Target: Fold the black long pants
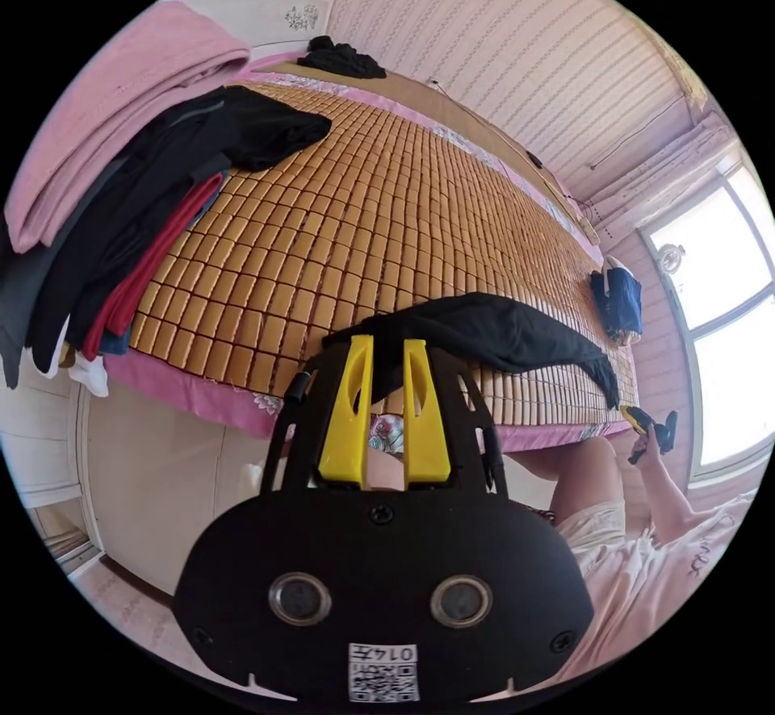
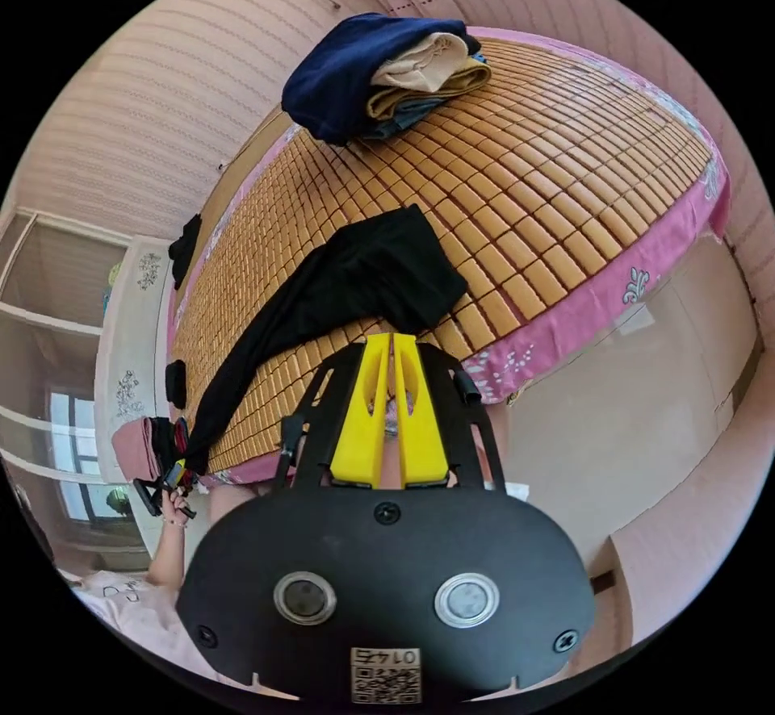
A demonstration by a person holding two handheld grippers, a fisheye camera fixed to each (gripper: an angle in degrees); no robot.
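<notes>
1. The black pants (image 1: 492,332) lie in a long, narrow, folded strip along the near edge of a bed covered with a mat of small golden-brown tiles (image 1: 363,215).
2. In the left gripper view, the left gripper (image 1: 386,344) has its two yellow jaws pointing at one end of the pants. The jaws stand slightly apart, and the black cloth sits at their tips. Whether they are pinching it cannot be told.
3. In the right gripper view, the right gripper (image 2: 392,341) points at the wider end of the pants (image 2: 363,279). Its yellow jaws are nearly together, with only a thin slit between them. Their tips sit right at the edge of the cloth. A grip on it cannot be confirmed.
4. Each view also catches the other gripper, small and far off at the opposite end of the pants, held in a person's hand (image 1: 646,445).
5. A pink sheet (image 2: 581,311) edges the bed under the mat.
6. At one end of the bed, a heap of dark and red clothes (image 1: 153,215) hangs over the edge beside a folded pink blanket (image 1: 121,102).
7. At the other end, a stack of folded clothes (image 2: 383,73) sits with a navy piece on top.
8. A small dark bundle (image 1: 343,57) lies at the far edge, against the pink wall.
</notes>
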